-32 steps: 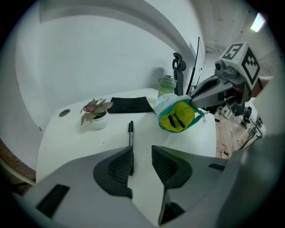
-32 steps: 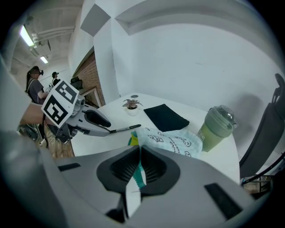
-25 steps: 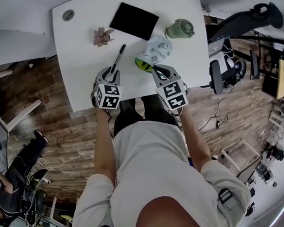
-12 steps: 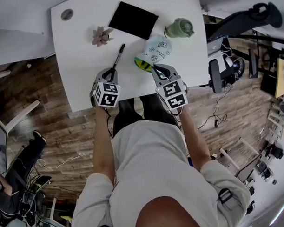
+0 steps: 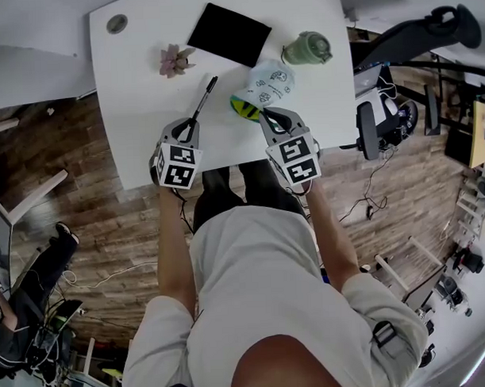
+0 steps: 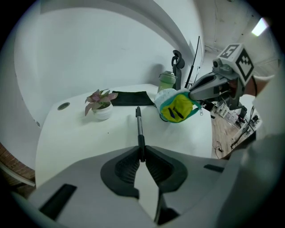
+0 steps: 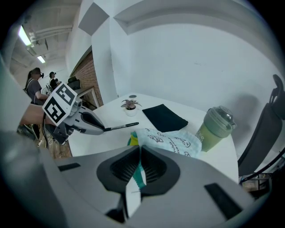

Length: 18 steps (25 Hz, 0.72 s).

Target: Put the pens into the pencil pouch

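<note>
The black pen (image 6: 140, 129) lay on the white bench (image 5: 136, 89), its near end pinched between the fingers of the left gripper (image 6: 142, 153), which had just been closing onto it. Nearby, the pencil pouch (image 7: 171, 140) showed its yellow-lined mouth, and the right gripper (image 7: 139, 153) was clamped tight on its teal edge. The step looked like the pickup. Next, the pen would need lifting and steering tip-first into that mouth.

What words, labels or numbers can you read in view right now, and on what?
Nothing is legible.
On the pencil pouch: dark printed lettering and doodles, too blurred to read.
On the pen: faint barrel marks, too small to read.
On the marker cubes: black-and-white square patterns, no words.
On the green cup: no label.
</note>
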### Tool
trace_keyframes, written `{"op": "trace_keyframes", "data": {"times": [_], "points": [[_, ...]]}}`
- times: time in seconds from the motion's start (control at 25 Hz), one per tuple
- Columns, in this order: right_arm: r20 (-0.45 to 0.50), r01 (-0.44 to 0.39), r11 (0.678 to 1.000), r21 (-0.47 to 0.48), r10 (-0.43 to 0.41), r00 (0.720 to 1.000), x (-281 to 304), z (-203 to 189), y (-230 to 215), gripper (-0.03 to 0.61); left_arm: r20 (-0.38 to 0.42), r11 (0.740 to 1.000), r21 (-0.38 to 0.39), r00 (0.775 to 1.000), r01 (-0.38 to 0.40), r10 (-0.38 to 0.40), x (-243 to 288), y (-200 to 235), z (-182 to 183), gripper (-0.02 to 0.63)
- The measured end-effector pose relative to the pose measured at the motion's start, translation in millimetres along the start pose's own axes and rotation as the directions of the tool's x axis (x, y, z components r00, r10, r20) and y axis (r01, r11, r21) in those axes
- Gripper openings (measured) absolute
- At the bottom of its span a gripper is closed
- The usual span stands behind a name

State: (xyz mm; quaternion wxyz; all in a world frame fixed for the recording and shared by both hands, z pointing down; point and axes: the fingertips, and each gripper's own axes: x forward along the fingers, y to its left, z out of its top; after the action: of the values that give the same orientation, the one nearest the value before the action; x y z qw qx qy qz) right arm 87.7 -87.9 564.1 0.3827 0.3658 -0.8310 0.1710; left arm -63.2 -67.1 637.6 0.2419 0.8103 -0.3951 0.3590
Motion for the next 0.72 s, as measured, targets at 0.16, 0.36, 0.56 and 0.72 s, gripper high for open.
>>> {"op": "trace_keyframes", "data": {"times": [0.16,0.36,0.56,0.72], "points": [[0.012,0.007,1.000,0.002,-0.007,1.000,-0.1,3.9,-1.9,0.015,0.009,0.999,0.028,0.999,0.037,-0.038,-16.2,-12.8,2.9,0.037],[0.016,0.010,1.000,0.010,-0.010,1.000,1.6,7.5,-0.8,0.015,0.011,0.995,0.058,0.996,0.083,-0.083,-34.2,-27.8,0.5,0.037],[0.019,0.016,1.000,0.012,-0.016,1.000,2.2,9.4,0.0,0.015,-0.002,0.987,0.094,0.991,0.134,-0.134,-45.5,-45.0,-6.4,0.037],[0.021,0.019,1.000,0.009,-0.019,1.000,1.8,9.4,-0.5,0.015,-0.017,0.978,0.117,0.985,0.172,-0.172,-46.8,-56.1,-9.8,0.037]]}}
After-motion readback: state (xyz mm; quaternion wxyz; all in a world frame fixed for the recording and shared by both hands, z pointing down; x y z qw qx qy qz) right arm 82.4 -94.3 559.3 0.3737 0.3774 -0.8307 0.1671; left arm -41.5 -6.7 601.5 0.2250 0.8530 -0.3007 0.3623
